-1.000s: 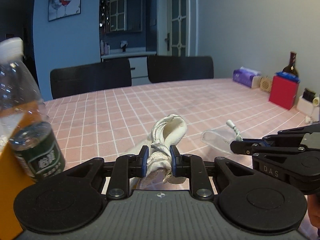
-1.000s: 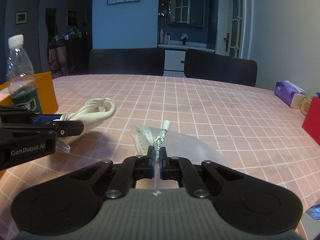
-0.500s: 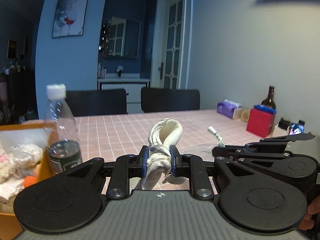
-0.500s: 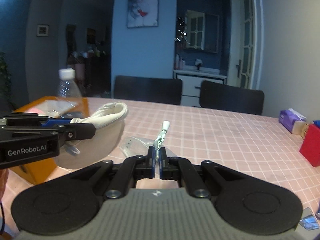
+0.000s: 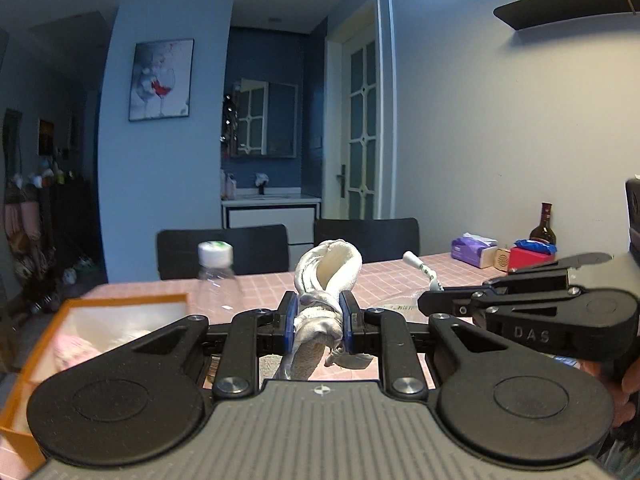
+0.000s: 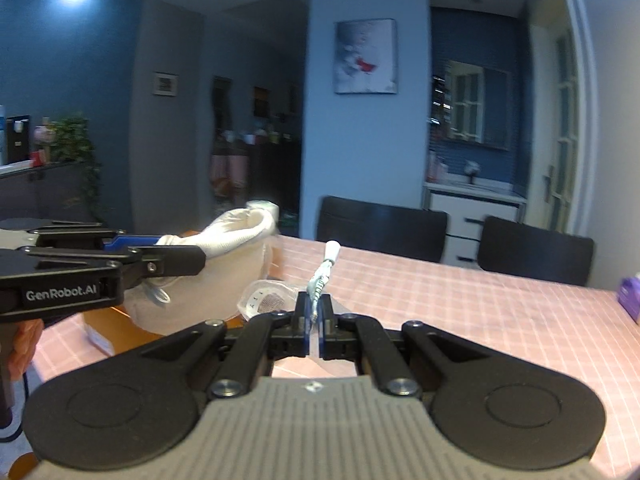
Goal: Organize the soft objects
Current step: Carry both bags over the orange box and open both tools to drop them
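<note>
My left gripper (image 5: 319,316) is shut on a bunched white cloth bag (image 5: 326,276) and holds it up above the pink checked table (image 5: 384,280). The bag also shows in the right wrist view (image 6: 224,240), hanging from the left gripper (image 6: 176,260). My right gripper (image 6: 315,312) is shut on the drawstring cord (image 6: 322,276) of a clear plastic pouch (image 6: 264,300), which it lifts off the table. An orange box (image 5: 92,332) with soft items inside stands at the lower left, under the left gripper.
A clear water bottle (image 5: 218,276) stands behind the orange box. Two black chairs (image 5: 224,248) are at the table's far side. A purple tissue box (image 5: 474,250), a red box (image 5: 530,256) and a dark bottle (image 5: 543,228) stand at the far right.
Both grippers have risen from the table and moved left. The cloth bag and the pouch went up with them, and the orange box has come under the left gripper.
</note>
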